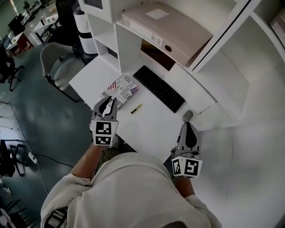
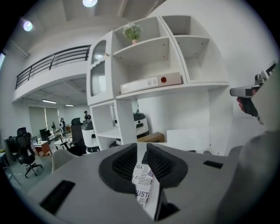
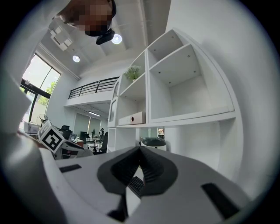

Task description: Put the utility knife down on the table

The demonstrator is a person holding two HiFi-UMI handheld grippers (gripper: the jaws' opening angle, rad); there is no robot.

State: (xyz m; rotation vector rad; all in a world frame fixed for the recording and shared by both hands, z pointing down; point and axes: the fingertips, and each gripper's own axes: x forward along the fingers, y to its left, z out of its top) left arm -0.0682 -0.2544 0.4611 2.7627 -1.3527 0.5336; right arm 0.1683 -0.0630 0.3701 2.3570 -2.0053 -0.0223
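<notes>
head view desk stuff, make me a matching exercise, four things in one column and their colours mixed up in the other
Things:
1. utility knife
2. keyboard
3. binder
4. mouse

Colours:
A. beige
B. grey
C. yellow
D. black

Pairs: 1-C, 2-D, 3-A, 4-B

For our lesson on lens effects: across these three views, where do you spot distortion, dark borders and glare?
Head view: even light, soft shadows, and the shelf unit has curved edges. Left gripper view: black round border, and the ceiling lamp flares at the top. Right gripper view: same round border, the window is blown out, and the lamp glares.
</notes>
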